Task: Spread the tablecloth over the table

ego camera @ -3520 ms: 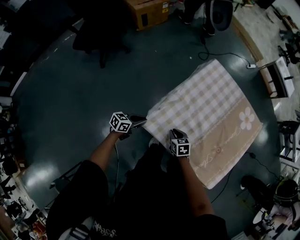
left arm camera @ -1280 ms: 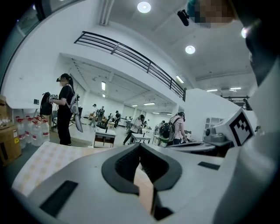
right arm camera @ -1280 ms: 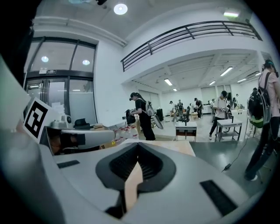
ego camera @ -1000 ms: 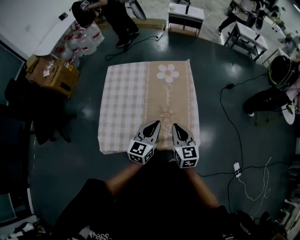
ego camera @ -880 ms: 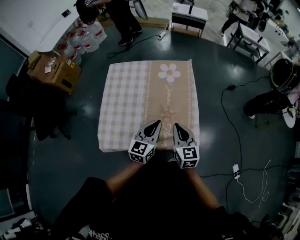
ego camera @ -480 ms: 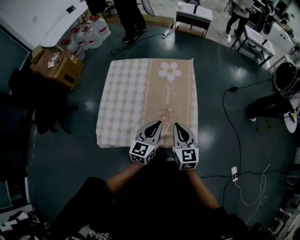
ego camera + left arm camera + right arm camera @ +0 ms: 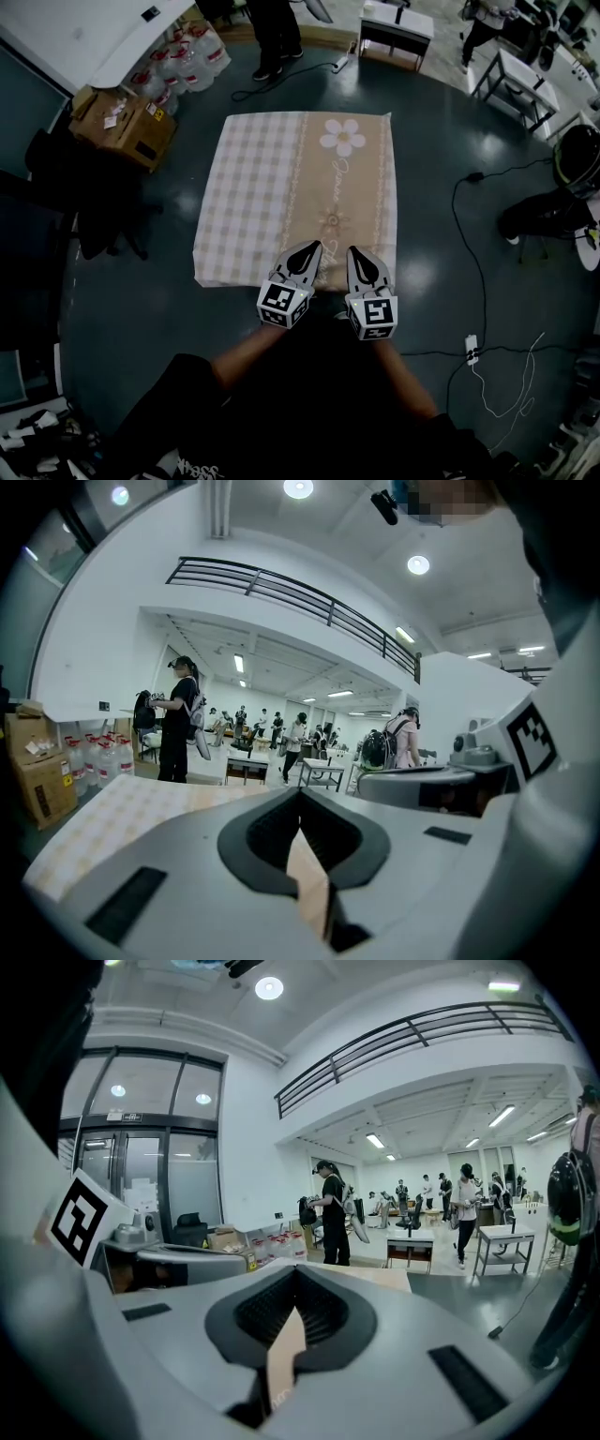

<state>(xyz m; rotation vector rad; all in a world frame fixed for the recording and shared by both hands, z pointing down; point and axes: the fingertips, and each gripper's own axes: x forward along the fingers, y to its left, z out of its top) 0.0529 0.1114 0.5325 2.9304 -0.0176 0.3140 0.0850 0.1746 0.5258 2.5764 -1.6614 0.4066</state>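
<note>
My left gripper is clamped shut on a thin fold of beige fabric, which its own view shows sticking up between the pads. The right gripper is doing the same just beside it, w/ a matching pinch of cloth. Both bites sit on the near hem of the tablecloth, right of ctr, in the beige band and not the checked half. The two grippers are close together and point away from me, only a bit below level. The cloth itself lies flat and square-looking. Its checked part is to the left, and the beige strip w/ the flower print is at the far right end. The near left corner droops a little over the edge. The table doesn't show at all, being fully hidden under the fabric, so I judge coverage is approx. complete. No big wrinkles visible from the head view, though fine creases would be too small to tell. Left to do, prob.: square the near hem, let go w/ both, maybe even out the overhang. Around it is dark floor, w/ a cardboard box and water bottles off far left. A cable trails on the right, well clear of the cloth.
</note>
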